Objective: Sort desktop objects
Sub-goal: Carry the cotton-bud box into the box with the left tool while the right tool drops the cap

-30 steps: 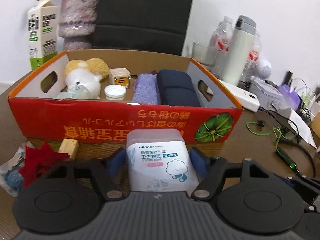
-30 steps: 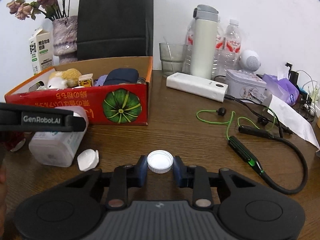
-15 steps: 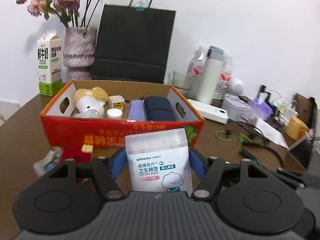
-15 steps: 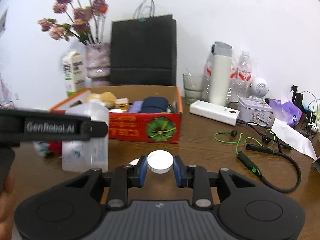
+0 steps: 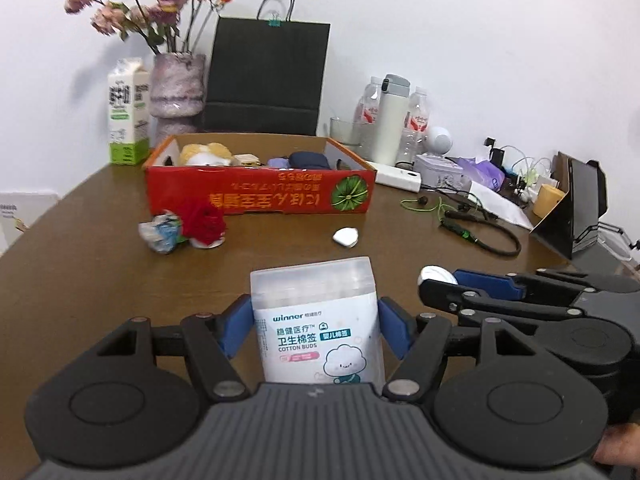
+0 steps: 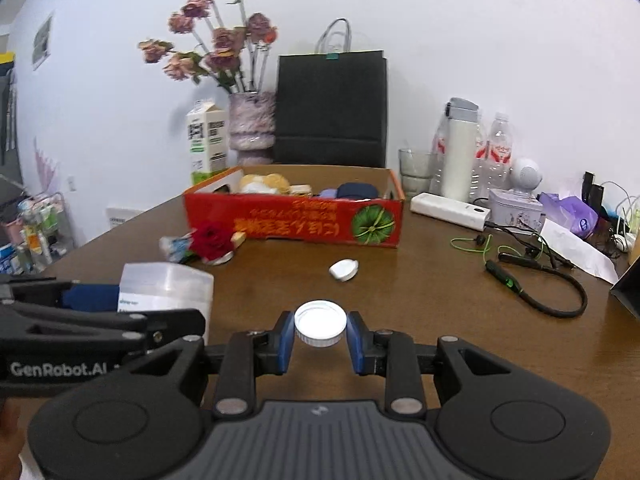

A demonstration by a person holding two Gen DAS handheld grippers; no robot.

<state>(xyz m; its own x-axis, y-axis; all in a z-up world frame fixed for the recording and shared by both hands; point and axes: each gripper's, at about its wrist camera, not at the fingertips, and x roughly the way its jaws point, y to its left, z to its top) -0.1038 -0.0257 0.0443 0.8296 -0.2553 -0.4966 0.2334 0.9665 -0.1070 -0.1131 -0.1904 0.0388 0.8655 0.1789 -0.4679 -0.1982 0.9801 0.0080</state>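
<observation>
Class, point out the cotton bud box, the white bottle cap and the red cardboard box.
cotton bud box (image 5: 316,332), left wrist view, front label.
white bottle cap (image 6: 320,322), right wrist view, inner face.
red cardboard box (image 5: 260,196), left wrist view, front wall.

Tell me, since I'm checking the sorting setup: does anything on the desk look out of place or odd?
Yes. The red cardboard box has its printing upside down toward the cameras. A crumpled wrapper and red fabric flower lie loose before it, near a small white lid on the brown table.
</observation>
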